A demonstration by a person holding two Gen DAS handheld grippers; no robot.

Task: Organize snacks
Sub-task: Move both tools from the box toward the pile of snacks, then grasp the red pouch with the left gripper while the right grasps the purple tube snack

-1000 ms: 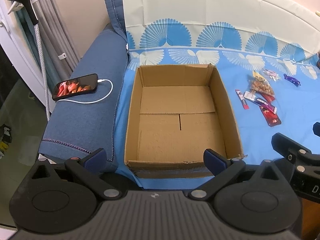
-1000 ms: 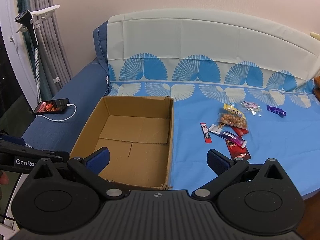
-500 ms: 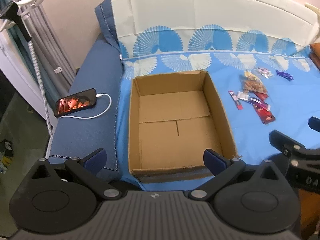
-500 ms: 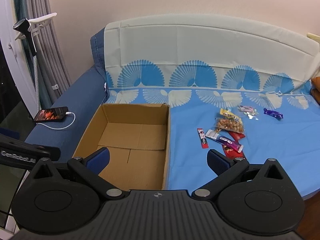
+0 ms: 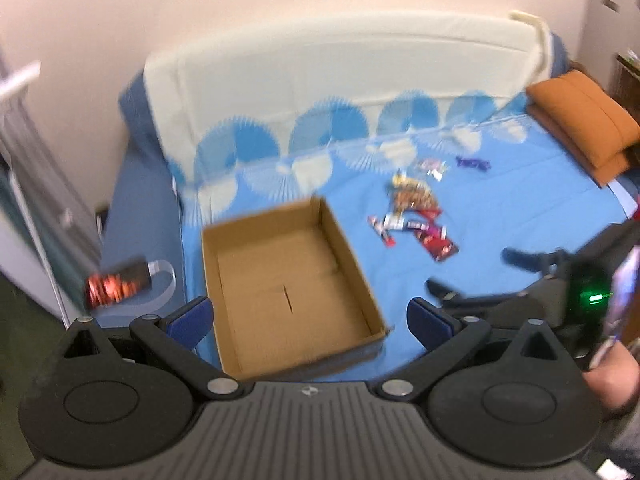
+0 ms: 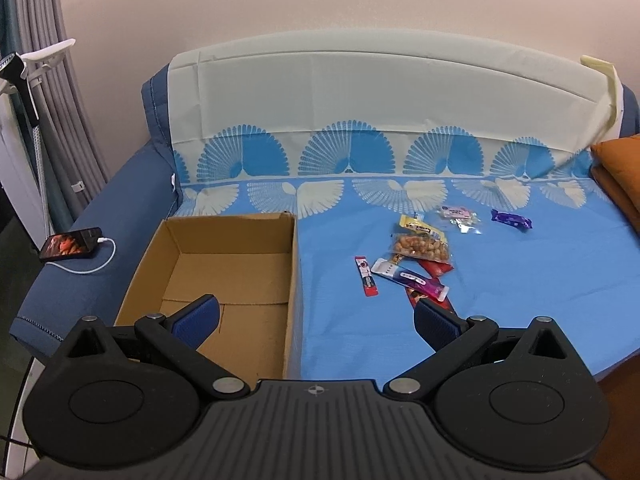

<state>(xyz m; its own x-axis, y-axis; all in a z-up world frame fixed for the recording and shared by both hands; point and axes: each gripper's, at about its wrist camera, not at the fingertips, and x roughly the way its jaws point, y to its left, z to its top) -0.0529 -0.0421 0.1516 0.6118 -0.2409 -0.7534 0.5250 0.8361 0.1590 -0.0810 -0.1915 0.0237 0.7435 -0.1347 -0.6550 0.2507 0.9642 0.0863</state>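
Both tools are spread wide with nothing between their fingers. The left tool point(image 5: 308, 316) hangs over the near edge of the sofa, above the box point(image 5: 288, 284), in a blurred view. The right tool point(image 6: 316, 322) also hovers above the near edge, with its left finger over the box point(image 6: 224, 280) and its right finger over the sheet point(image 6: 520, 280).

The box stands open and empty on the left part of the sheet, close to the near edge. The snacks point(image 6: 416, 260) lie in a loose cluster on the sheet to the right of the box, apart from it, toward the middle of the seat: a nut bag point(image 6: 420, 246), a red stick point(image 6: 365, 275), a purple bar point(image 6: 512, 220) farther right, and others overlapping.

A phone point(image 6: 70, 243) lies on the left armrest, plugged into a white cable. An orange cushion point(image 6: 620, 168) sits at the right end.
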